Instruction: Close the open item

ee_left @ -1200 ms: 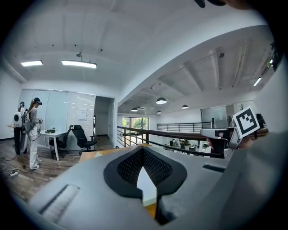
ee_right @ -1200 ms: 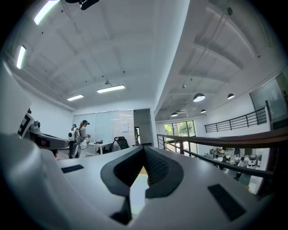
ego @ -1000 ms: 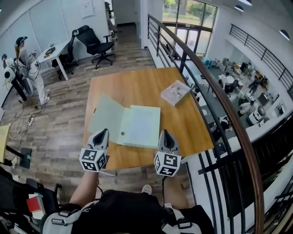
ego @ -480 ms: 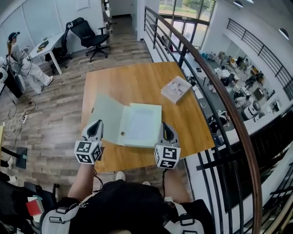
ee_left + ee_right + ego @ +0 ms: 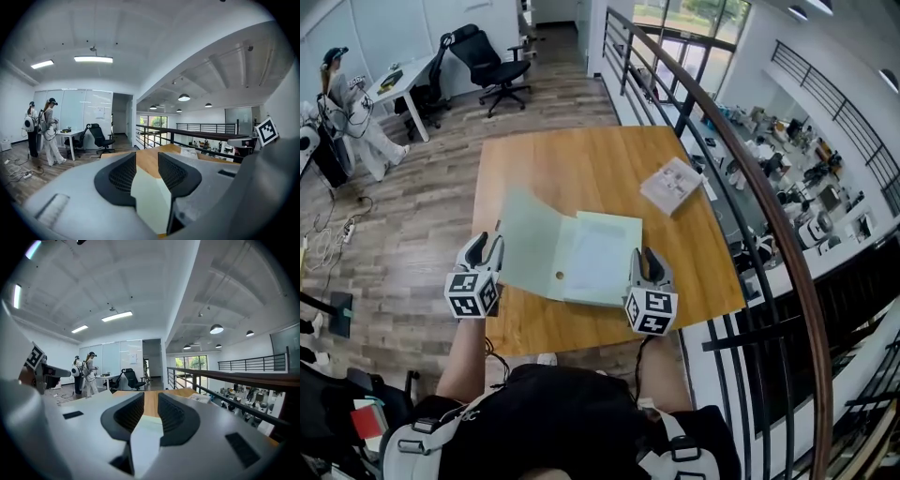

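Note:
A pale green folder (image 5: 572,253) lies open on the wooden table (image 5: 581,159), its cover flap (image 5: 525,239) spread to the left and a white sheet (image 5: 600,258) on the right half. My left gripper (image 5: 483,248) is at the flap's left edge, by the table's left side. Its jaws are opening, and in the left gripper view (image 5: 146,159) the green flap (image 5: 150,197) shows low in the gap with no pad pressing on it. My right gripper (image 5: 649,265) stands open at the folder's near right corner; its own view (image 5: 151,404) shows the folder (image 5: 147,437) below the gap.
A thin booklet (image 5: 672,185) lies at the table's far right. A dark railing (image 5: 741,178) runs along the right side, with a lower floor beyond it. Behind the table are an office chair (image 5: 487,61), a white desk (image 5: 394,89) and a person (image 5: 356,112).
Both grippers have moved forward to the folder's two sides. The left gripper's jaws, together before, now stand apart. The folder has not moved.

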Demonstrator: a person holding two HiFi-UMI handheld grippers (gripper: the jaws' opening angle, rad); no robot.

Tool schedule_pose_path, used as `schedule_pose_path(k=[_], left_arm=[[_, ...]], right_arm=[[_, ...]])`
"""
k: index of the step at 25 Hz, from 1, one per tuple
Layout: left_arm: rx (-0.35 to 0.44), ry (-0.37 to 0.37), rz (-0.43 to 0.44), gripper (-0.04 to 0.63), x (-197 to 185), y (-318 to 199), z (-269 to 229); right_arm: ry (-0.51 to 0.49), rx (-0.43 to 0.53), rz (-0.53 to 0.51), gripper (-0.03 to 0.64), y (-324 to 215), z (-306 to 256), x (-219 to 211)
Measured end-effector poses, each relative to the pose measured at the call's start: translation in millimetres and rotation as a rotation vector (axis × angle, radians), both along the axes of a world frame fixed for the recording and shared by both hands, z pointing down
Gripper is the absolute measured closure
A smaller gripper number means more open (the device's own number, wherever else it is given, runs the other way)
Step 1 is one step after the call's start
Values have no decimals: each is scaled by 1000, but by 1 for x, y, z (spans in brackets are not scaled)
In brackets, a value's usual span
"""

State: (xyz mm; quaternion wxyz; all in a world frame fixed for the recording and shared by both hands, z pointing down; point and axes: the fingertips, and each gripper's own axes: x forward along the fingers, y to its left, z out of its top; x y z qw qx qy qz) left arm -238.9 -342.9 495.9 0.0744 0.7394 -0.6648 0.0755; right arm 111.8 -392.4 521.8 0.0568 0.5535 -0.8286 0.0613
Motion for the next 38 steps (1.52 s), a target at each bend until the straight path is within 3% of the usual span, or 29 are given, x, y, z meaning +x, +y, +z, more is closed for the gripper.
schedule_pose_path(k=[20,22,28,32,34,38], left_arm=[[-324,63,-132,448,-76,13,133],[-352,101,-148,448,-80,13,148],[-404,324,-160,448,-75,14,179],[-412,368,-112,461,-62,14,188],[-403,378,-94,533,-57,11,186],[-352,441,-66,561,-51,3,177]], right_arm=[[29,-358,127,543,-5,151,36],[20,-403,137,543,-4,172,40],[14,-555,139,543,7,231,44],[-42,-586,157,529,15,246,49],[-102,-595,158,525,14,247,51],[-238,-643,103,532,10,251,47]])
